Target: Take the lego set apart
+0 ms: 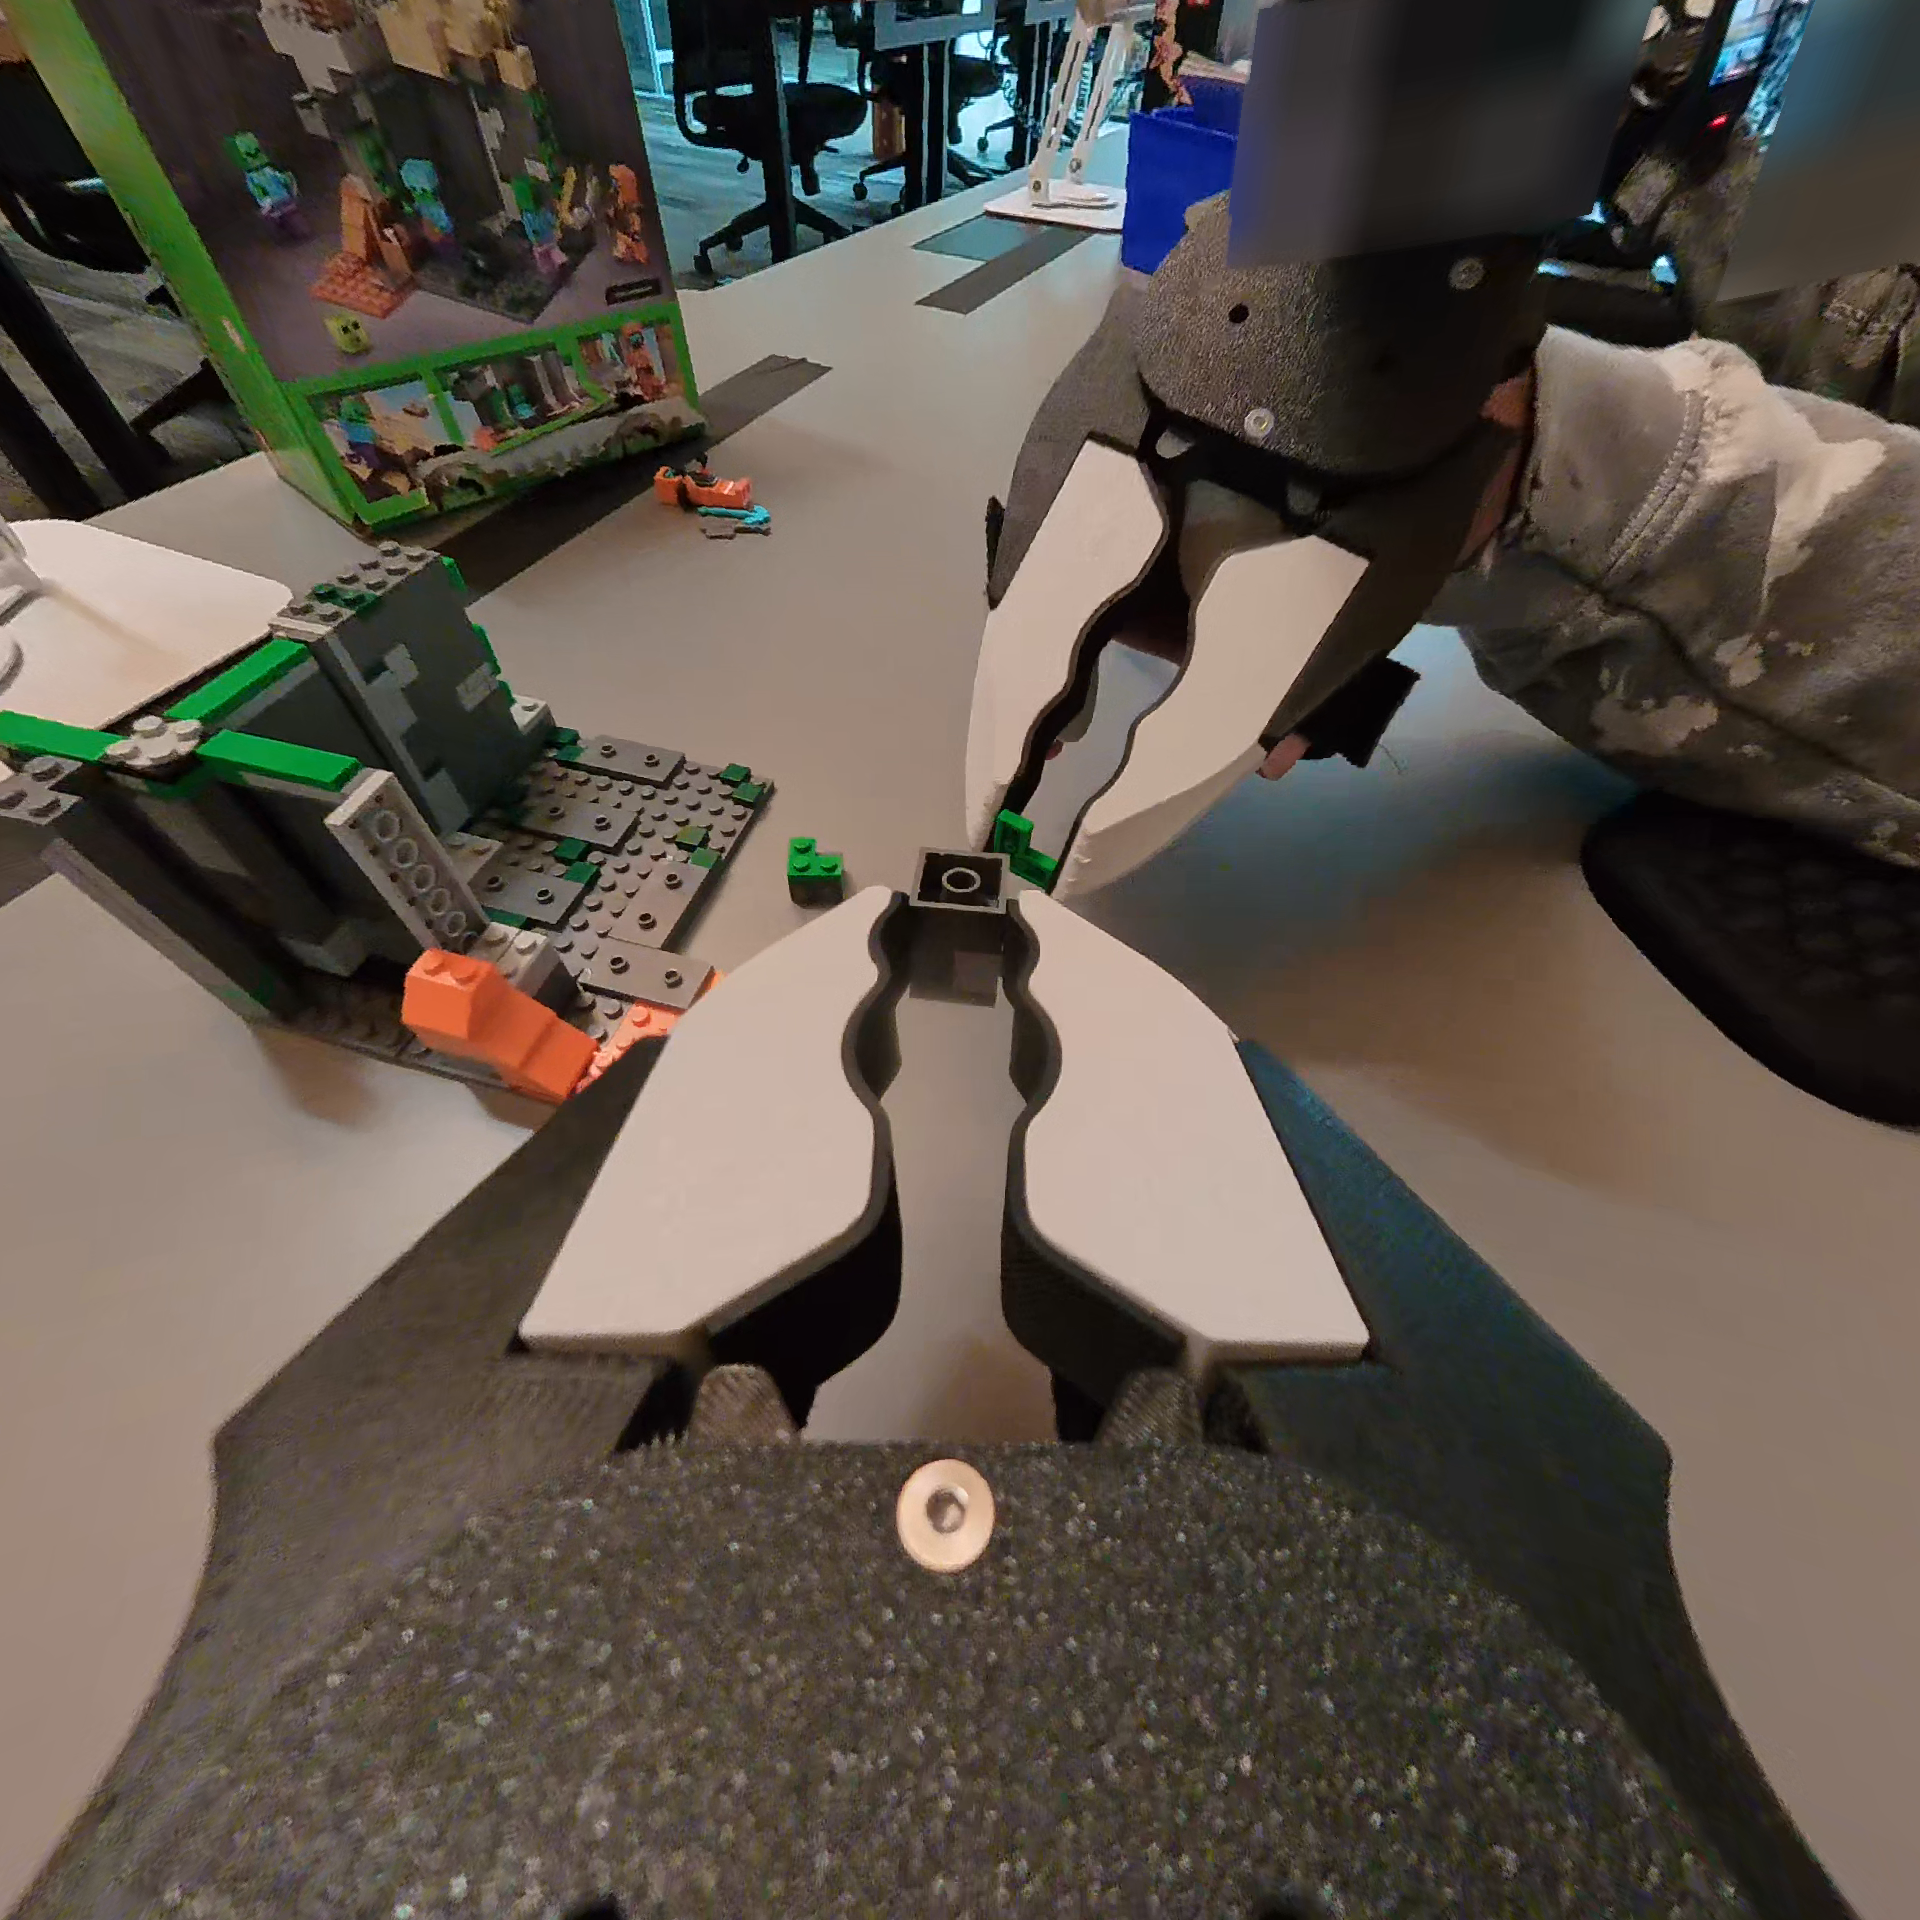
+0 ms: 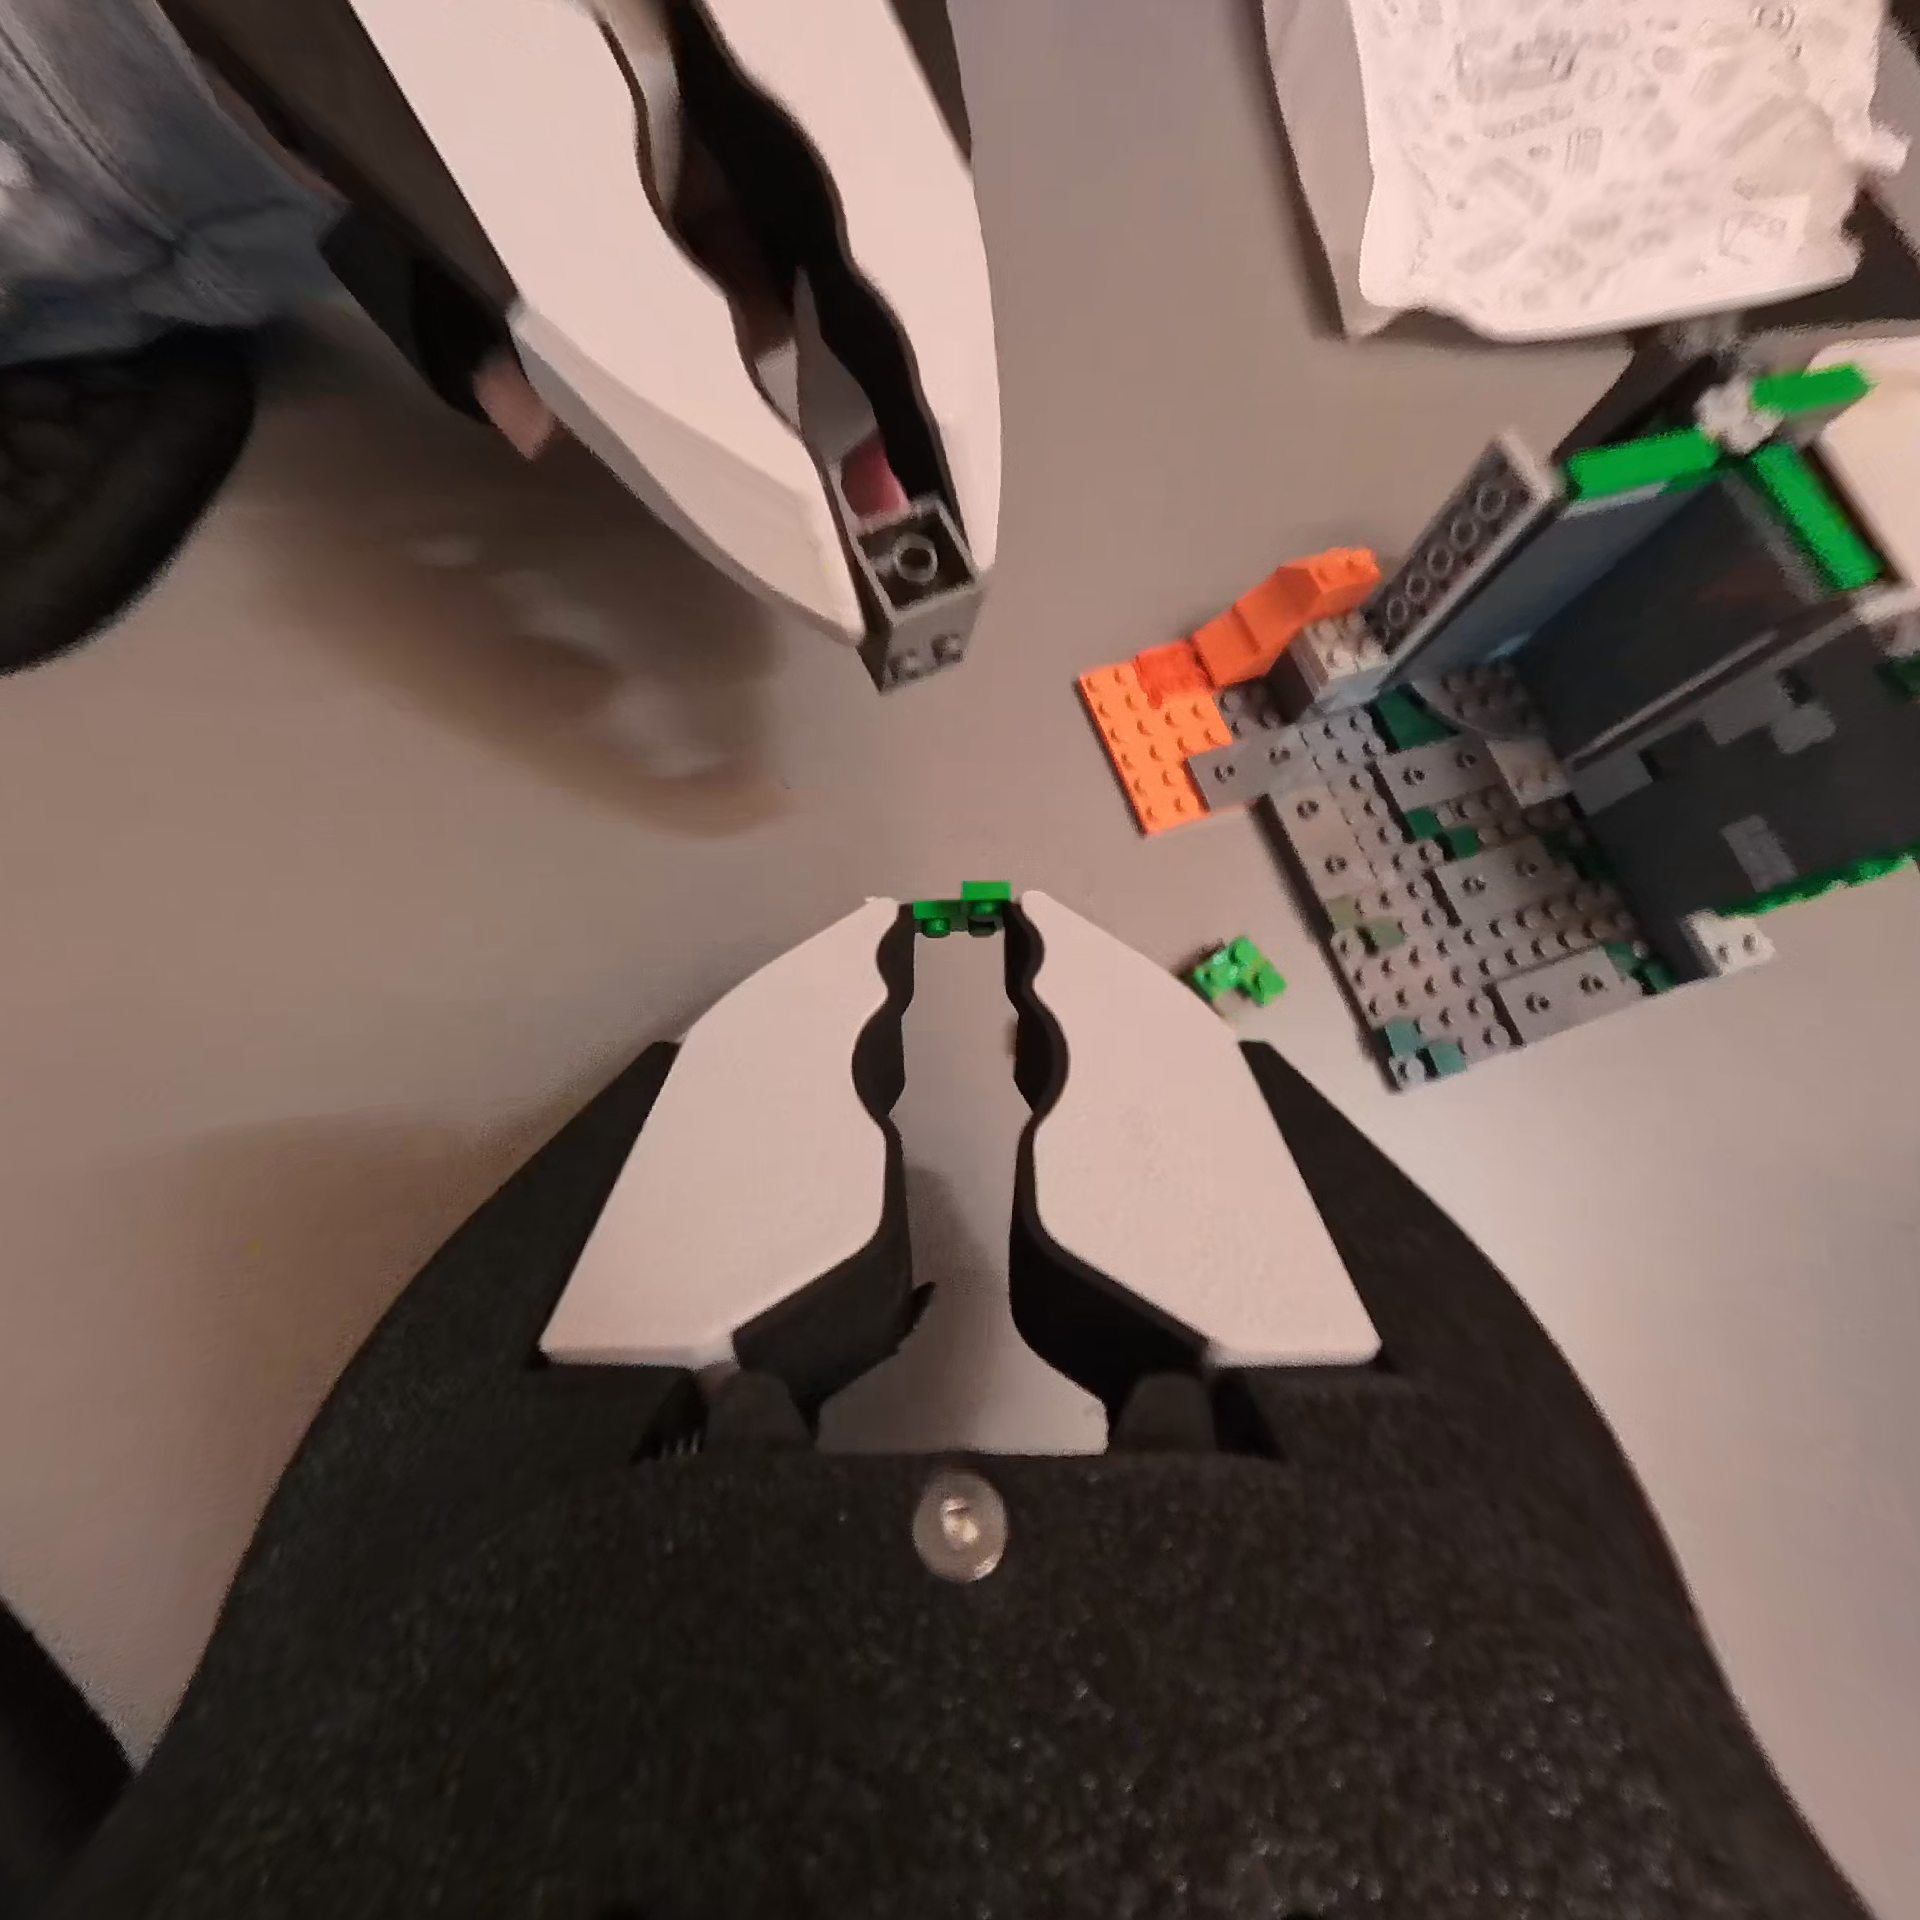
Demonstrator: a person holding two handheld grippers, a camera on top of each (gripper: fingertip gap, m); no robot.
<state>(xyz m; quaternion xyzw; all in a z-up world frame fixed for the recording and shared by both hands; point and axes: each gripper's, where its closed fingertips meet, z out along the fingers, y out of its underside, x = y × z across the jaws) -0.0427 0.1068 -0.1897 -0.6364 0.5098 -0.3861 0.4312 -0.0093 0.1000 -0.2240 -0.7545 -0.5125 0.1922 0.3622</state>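
Note:
My left gripper [image 1: 958, 904] is shut on a dark grey brick [image 1: 958, 914], held above the table; the brick also shows in the right wrist view [image 2: 920, 613] between the left gripper's tips [image 2: 914, 582]. My right gripper [image 2: 961, 909] is shut on a small green piece [image 2: 961, 914], which also shows in the left wrist view [image 1: 1023, 840] at the right gripper's tips [image 1: 1029, 862], just beyond the grey brick. The two pieces are apart. The grey, green and orange lego build [image 1: 416, 831] [image 2: 1507, 810] stands on the table to the side.
A loose green brick [image 1: 814, 868] [image 2: 1236, 971] lies beside the build's baseplate. The set's box [image 1: 416, 260] stands at the back left with a small orange and blue figure [image 1: 712, 494] near it. A white printed sheet [image 2: 1600, 166] lies beyond the build. A dark chair seat [image 1: 1766, 956] is beside the table edge. Tip to tip, the grippers are about 5 cm apart.

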